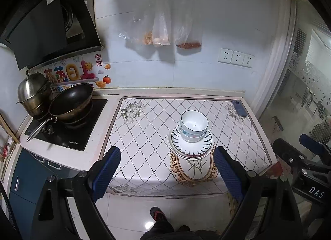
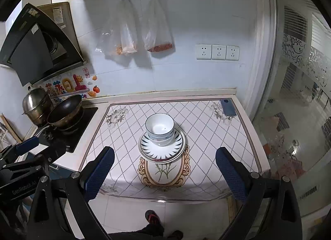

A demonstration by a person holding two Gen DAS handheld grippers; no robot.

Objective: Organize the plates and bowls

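White bowls with a dark rim (image 1: 194, 124) (image 2: 159, 127) are nested on a stack of plates (image 1: 191, 146) (image 2: 162, 148); the top plate has a dark ray pattern. The stack stands near the middle of the patterned counter mat (image 1: 149, 132) (image 2: 206, 136). My left gripper (image 1: 166, 153) hangs open above the counter's front edge, back from the stack, with nothing between its blue fingers. My right gripper (image 2: 164, 152) is likewise open and empty, a little to the right of the left one. Each wrist view shows part of the other gripper at its side edge.
A dark phone (image 1: 239, 108) (image 2: 227, 107) lies at the mat's back right corner. A wok (image 1: 71, 101) and a steel steamer pot (image 1: 34, 93) sit on the cooktop to the left. Plastic bags (image 1: 163, 31) hang on the wall. A glass door is on the right.
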